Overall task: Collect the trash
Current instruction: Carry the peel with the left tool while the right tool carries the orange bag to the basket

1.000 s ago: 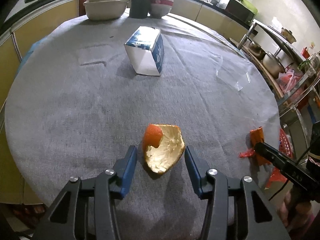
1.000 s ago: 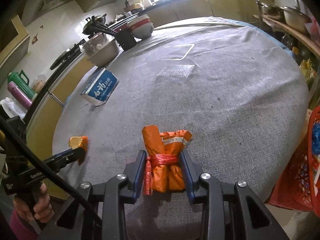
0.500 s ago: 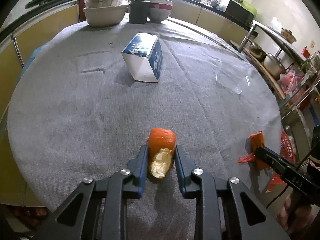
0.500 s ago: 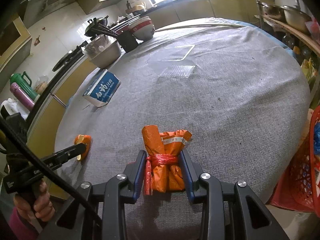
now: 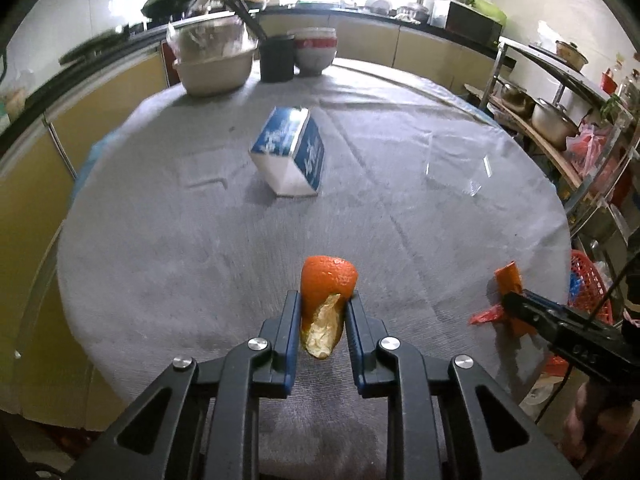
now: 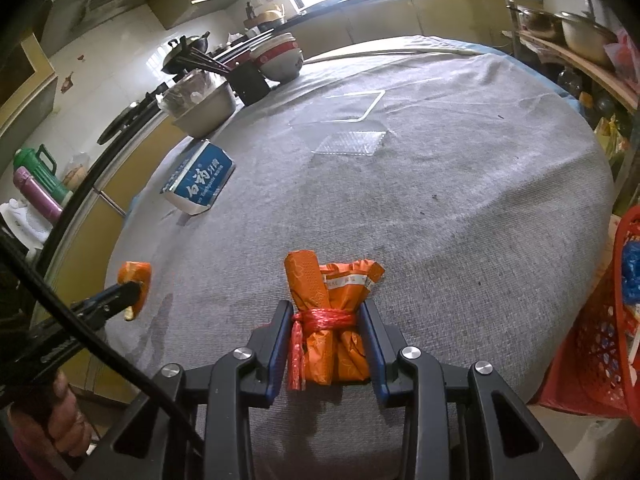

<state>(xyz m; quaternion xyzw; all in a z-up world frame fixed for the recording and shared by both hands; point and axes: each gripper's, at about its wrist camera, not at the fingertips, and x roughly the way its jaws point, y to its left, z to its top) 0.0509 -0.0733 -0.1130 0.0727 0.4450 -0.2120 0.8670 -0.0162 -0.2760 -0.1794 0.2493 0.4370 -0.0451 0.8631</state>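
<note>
A curled piece of orange peel is pinched between the blue pads of my left gripper, which is shut on it and holds it just above the grey tablecloth. The same peel shows at the left of the right wrist view. My right gripper is shut on an orange wrapper bundle tied with red string, near the table's front edge. That bundle appears at the right of the left wrist view.
A blue and white carton lies mid-table. A clear plastic tray lies beyond it. Bowls and a black holder stand at the far edge. A red basket sits off the table's right side. Shelves with pots stand right.
My left gripper closed on the orange peel, folding it upright, and lifted it slightly off the cloth. The right gripper and its bundle stayed put.
</note>
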